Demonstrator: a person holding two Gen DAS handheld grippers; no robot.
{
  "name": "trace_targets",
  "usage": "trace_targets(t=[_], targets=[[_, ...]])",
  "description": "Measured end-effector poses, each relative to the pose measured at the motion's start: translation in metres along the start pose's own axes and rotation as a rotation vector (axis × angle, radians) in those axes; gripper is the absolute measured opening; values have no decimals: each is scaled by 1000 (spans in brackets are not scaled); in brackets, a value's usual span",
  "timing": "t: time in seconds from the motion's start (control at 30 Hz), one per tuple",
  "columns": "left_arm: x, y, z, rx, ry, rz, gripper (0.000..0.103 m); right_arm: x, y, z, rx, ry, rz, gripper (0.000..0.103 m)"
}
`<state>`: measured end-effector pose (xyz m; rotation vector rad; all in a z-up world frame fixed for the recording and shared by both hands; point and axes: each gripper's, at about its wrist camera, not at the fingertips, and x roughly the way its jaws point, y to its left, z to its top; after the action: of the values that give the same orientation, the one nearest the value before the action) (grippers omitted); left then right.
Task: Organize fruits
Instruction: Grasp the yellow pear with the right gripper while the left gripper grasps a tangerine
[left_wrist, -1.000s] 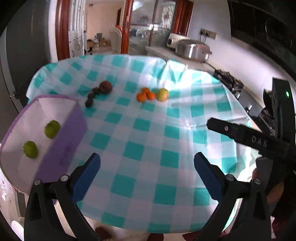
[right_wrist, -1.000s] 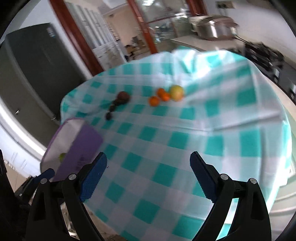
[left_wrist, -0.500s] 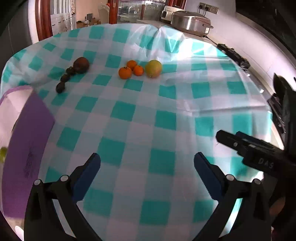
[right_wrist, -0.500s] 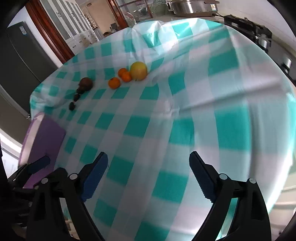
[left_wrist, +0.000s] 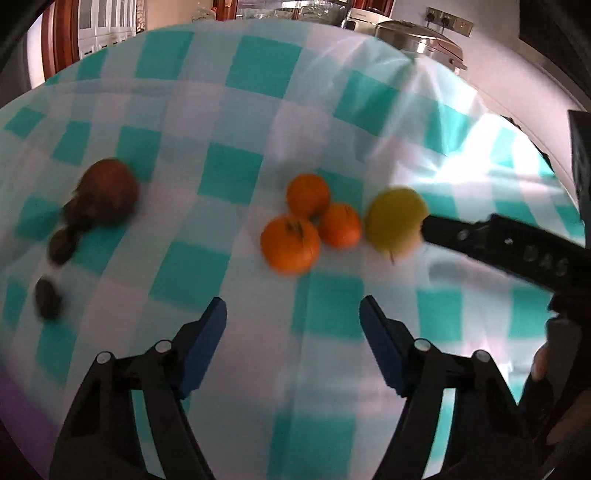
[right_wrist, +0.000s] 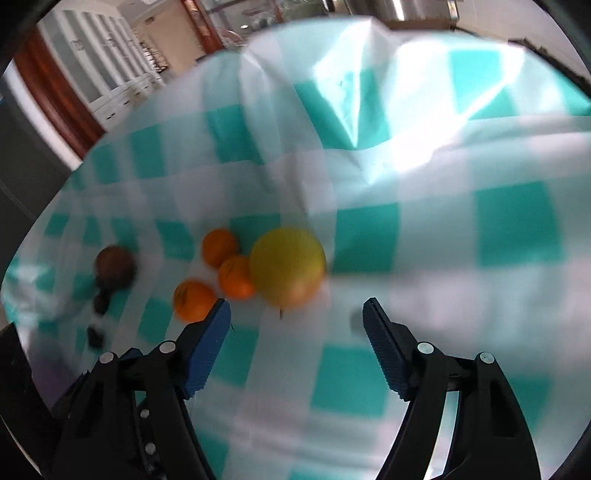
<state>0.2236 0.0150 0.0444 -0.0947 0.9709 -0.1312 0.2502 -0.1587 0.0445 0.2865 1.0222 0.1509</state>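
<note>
Three oranges (left_wrist: 290, 242) lie bunched on the teal-and-white checked cloth (left_wrist: 229, 177), with a yellow apple (left_wrist: 395, 219) touching them on the right. A dark red-brown fruit (left_wrist: 109, 192) and small dark fruits (left_wrist: 48, 297) lie to the left. My left gripper (left_wrist: 293, 314) is open and empty, just short of the oranges. My right gripper (right_wrist: 295, 314) is open and empty, right before the yellow apple (right_wrist: 288, 266) and oranges (right_wrist: 194, 299). Its finger (left_wrist: 498, 243) reaches the apple from the right in the left wrist view.
A purple container edge (left_wrist: 14, 406) shows at the lower left of the left wrist view. A steel cooker (left_wrist: 417, 40) sits on the counter behind the table. The cloth has a raised fold (right_wrist: 347, 110) behind the fruit.
Both grippers have moved forward toward the oranges and apple, which now look much larger. The purple container with green fruits has slipped almost out of view. Both stay open.
</note>
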Motion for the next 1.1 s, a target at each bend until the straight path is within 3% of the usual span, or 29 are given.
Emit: trace_targets(t=[0.13,0.33,0.57,0.6,0.63,0.7,0.87,1.1], targets=[[31,10,20,-38,12,-15,72,32,3,11,64,16,14,68],[60,7,38,0,44,-35,64,54,-4,16,159,31,33,60],[67,7,44,43,4,-32,60,63,-6,20,187,27,51,59],[67,6,42,55,-6,-29,57,63,-5,19,184,24,55,59],[68,4,40,75,-18,-5,45,63,-4,19,177,19,56,59],[67,4,37,96,-39,16,46,62,-3,18,164,13,62,58],[49,9,30,72,-36,11,45,32,-9,10,152,-18,81,58],[-27,-2,-9,40,-42,3,45,-56,-11,-28,48,-32,96,58]])
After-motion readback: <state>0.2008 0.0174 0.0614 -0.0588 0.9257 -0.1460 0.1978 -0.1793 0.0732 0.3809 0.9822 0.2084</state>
